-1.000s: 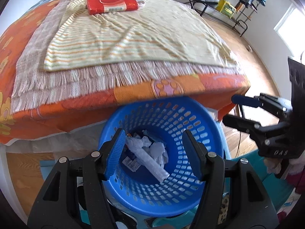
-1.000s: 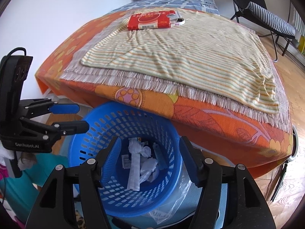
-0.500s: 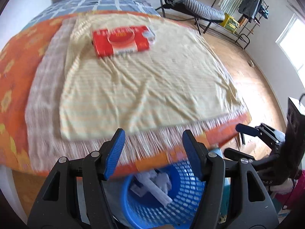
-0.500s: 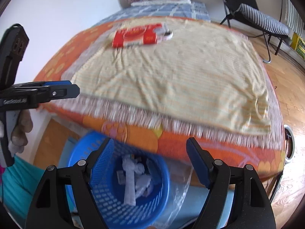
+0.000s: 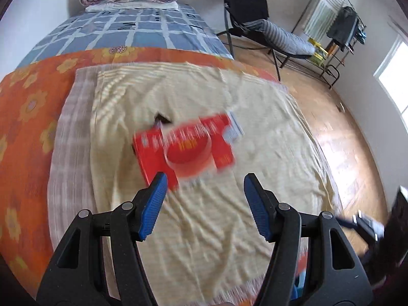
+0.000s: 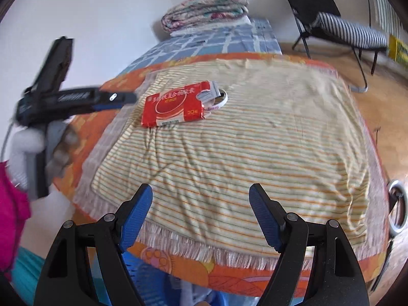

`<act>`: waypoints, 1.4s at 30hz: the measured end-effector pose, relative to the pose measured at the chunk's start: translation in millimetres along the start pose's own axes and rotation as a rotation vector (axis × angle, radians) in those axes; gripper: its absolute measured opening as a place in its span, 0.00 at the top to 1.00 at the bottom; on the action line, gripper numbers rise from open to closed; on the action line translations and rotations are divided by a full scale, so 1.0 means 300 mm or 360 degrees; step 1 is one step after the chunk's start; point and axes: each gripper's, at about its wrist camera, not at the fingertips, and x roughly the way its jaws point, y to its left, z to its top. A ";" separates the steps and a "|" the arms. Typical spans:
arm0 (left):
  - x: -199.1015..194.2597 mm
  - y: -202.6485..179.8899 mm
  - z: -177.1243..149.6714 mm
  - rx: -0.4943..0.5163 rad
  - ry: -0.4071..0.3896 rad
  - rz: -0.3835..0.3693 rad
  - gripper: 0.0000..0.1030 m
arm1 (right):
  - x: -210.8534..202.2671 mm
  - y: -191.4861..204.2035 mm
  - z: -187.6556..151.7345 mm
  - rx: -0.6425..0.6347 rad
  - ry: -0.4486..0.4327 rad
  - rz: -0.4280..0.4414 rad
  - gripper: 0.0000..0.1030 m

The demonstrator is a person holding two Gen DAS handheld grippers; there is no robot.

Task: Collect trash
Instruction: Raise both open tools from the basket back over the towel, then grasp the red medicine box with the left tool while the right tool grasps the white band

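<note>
A red torn wrapper packet (image 5: 185, 146) lies on the striped yellow cloth (image 5: 193, 216) on the bed; it also shows in the right wrist view (image 6: 174, 107), beside a white ring (image 6: 220, 100). My left gripper (image 5: 205, 186) is open and empty, just short of the packet; it also shows in the right wrist view (image 6: 127, 98). My right gripper (image 6: 200, 199) is open and empty above the bed's near edge. The blue trash basket (image 6: 135, 278) peeks out below the bed edge.
The orange flowered bedspread (image 5: 28, 117) covers the bed. Folded quilts (image 6: 204, 9) lie at its far end. A black chair with a striped cushion (image 5: 278, 35) stands on the wooden floor to the right. A roll of tape (image 6: 396, 209) lies on the floor.
Both grippers have risen from over the basket and moved out above the bed. The left one has come close to the red packet. Both stay open.
</note>
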 end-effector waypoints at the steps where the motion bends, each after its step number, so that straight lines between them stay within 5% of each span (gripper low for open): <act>1: 0.030 0.020 0.037 -0.0012 -0.0003 0.0003 0.38 | 0.002 -0.009 0.004 0.0026 0.0022 0.0029 0.24; 13: 0.318 0.148 0.211 -0.0187 0.0129 -0.0088 0.38 | -0.042 0.009 0.031 0.0001 0.0018 0.0152 0.24; 21: 0.331 0.091 0.123 -0.0120 0.0302 -0.0168 0.37 | -0.049 -0.006 0.030 0.0062 0.0035 0.0184 0.24; 25: 0.308 0.034 0.036 -0.0054 0.0333 -0.0198 0.22 | -0.062 -0.011 0.030 0.0084 0.0034 0.0195 0.24; 30: 0.304 -0.070 -0.032 0.0067 0.0354 -0.0076 0.16 | -0.088 -0.028 0.052 0.0120 -0.0014 0.0179 0.24; 35: 0.337 -0.224 -0.076 0.0439 0.0409 0.0166 0.11 | -0.109 -0.067 0.076 0.0169 -0.0071 0.0121 0.24; 42: 0.409 -0.297 -0.118 0.0592 0.0484 0.0366 0.07 | -0.118 -0.149 0.108 0.0286 -0.0100 0.0079 0.24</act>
